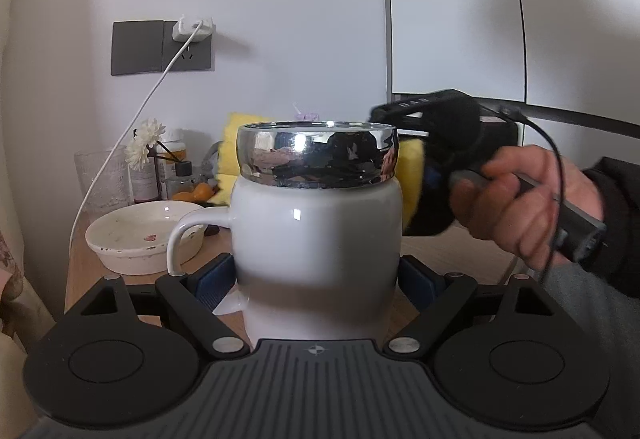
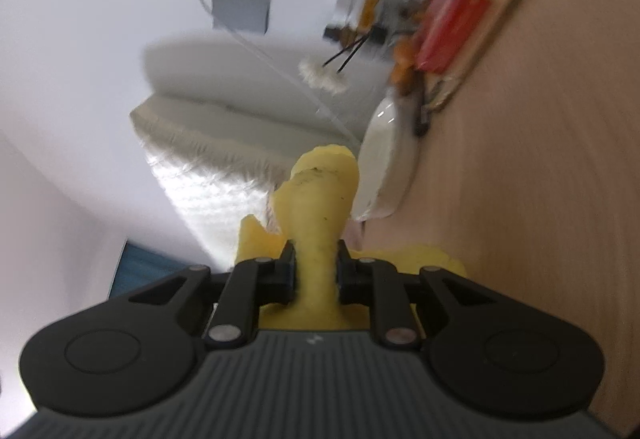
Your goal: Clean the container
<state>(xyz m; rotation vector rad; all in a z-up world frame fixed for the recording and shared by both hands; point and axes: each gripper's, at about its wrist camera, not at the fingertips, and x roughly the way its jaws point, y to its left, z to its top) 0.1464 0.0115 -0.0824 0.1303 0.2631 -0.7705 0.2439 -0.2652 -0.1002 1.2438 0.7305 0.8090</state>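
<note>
While the white mug (image 1: 316, 239) stands upright between its blue pads, the left gripper (image 1: 318, 279) clamps it with jaws spread wide. The right gripper (image 2: 316, 271), nearly closed, pinches a yellow sponge (image 2: 320, 207) beside the mug's steel rim (image 1: 318, 155).

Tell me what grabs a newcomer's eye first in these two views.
The white mug with its mirror-bright chrome rim fills the middle of the left wrist view, clamped between the left gripper's pads. In the right wrist view, a yellow cloth sticks out of the shut right gripper. A stained white bowl sits on the table left of the mug.
</note>
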